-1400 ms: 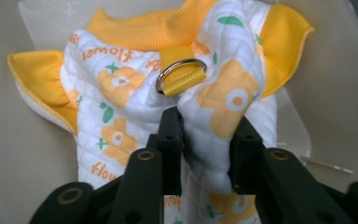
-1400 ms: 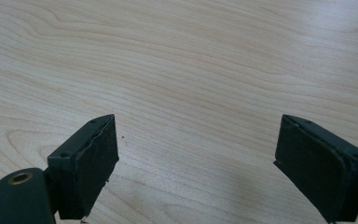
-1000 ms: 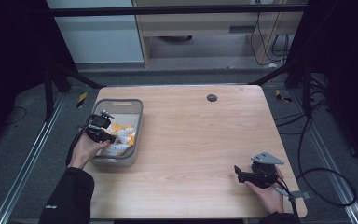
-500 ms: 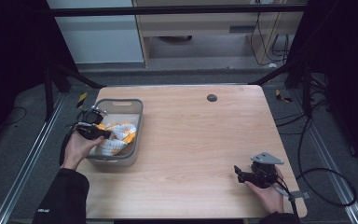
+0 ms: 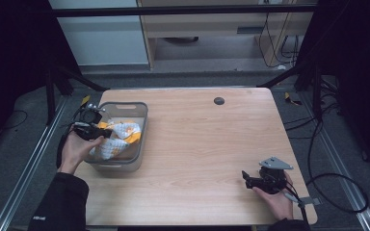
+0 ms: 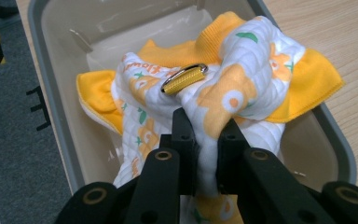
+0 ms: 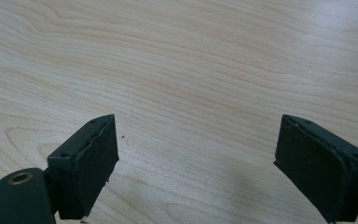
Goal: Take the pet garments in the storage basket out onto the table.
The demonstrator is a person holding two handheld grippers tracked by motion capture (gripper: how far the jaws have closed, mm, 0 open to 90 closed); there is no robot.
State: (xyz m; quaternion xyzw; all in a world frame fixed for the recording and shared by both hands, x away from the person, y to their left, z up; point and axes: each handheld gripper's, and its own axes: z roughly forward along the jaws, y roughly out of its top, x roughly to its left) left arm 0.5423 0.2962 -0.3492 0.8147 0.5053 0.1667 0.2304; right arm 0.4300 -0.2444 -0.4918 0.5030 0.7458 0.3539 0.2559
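Note:
A white cloth with orange print and yellow edging lies bunched in a grey plastic bin at the table's left edge. My left gripper reaches over the bin's left rim and is shut on a fold of the cloth. The fabric is pinched tight between the left gripper's black jaws and lifted off the bin's floor. A small gold clip sits on the cloth just beyond the jaws. My right gripper rests low at the front right, open, with only bare wood between its pads.
A black round grommet sits in the table near its far edge. Cables trail on the floor to the right. Dark frame rails stand around the table.
My left gripper has risen and drifted left over the bin's rim, pulling the pinched cloth up with it. The right gripper has stayed put.

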